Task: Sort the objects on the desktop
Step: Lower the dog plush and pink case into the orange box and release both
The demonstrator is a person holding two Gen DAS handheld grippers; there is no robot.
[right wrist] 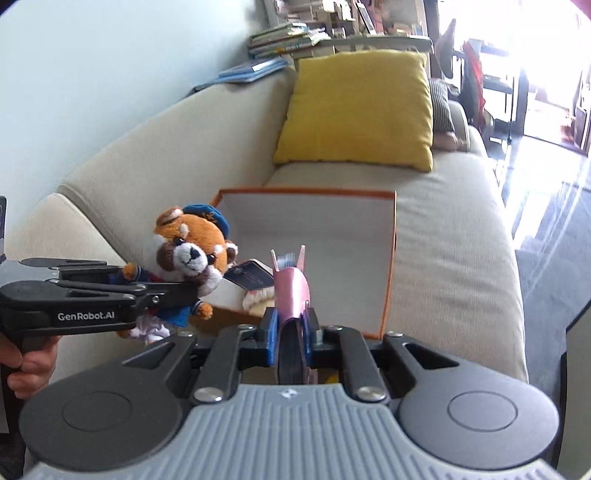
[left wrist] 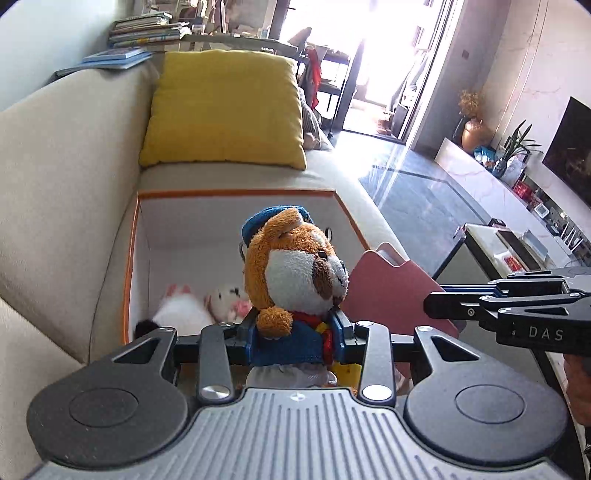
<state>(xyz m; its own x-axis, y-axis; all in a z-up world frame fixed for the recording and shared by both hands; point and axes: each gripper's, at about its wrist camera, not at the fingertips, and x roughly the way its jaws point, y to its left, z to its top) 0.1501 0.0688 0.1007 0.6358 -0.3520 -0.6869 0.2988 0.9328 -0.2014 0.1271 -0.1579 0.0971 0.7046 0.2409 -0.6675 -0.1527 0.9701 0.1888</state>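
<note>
Your left gripper (left wrist: 295, 332) clamps the plush dog (left wrist: 295, 273) above the box (left wrist: 236, 192); your right gripper (right wrist: 291, 325) pinches the pink booklet (right wrist: 291, 291). Lower each inside before releasing.

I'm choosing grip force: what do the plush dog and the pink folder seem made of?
Plush dog: soft, fuzzy pile fabric, matted fur. Pink folder: looks like thin, smooth, matte card or plastic; sharp-cut edges, stays flat in the right tool.

I see a beige sofa (left wrist: 55, 206) with a yellow cushion (left wrist: 225, 110) against a pale wall (right wrist: 92, 66), books (left wrist: 147, 31) stacked behind it, a dark glossy floor (left wrist: 417, 184), and glaring daylight through the doorway (left wrist: 399, 55).
</note>
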